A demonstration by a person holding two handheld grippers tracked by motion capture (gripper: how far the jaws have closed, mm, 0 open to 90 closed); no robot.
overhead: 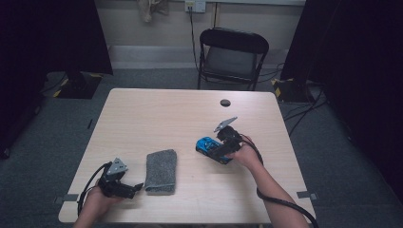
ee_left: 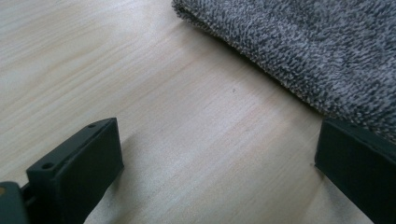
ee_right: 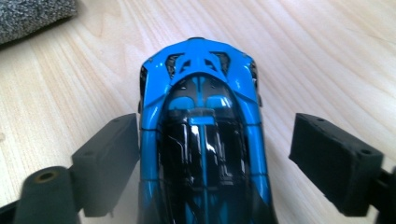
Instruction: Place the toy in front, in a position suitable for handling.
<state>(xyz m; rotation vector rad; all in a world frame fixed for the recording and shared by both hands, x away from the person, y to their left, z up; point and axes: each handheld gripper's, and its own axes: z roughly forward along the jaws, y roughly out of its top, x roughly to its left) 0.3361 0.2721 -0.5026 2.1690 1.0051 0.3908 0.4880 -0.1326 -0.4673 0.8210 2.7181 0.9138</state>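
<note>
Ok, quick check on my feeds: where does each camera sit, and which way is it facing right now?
High view: above the near table edge, looking forward and down; both forearms, left gripper and right gripper show.
Left gripper view: on the left gripper, facing the table and grey towel; open jaws show.
Right gripper view: on the right gripper, over the blue toy car; jaws straddle it.
Shared: both gripper views show the towel.

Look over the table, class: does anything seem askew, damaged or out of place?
Nothing stands out. The blue toy car sits upright and intact between the right gripper's open jaws. The grey cloth lies neatly folded beside the left gripper.
</note>
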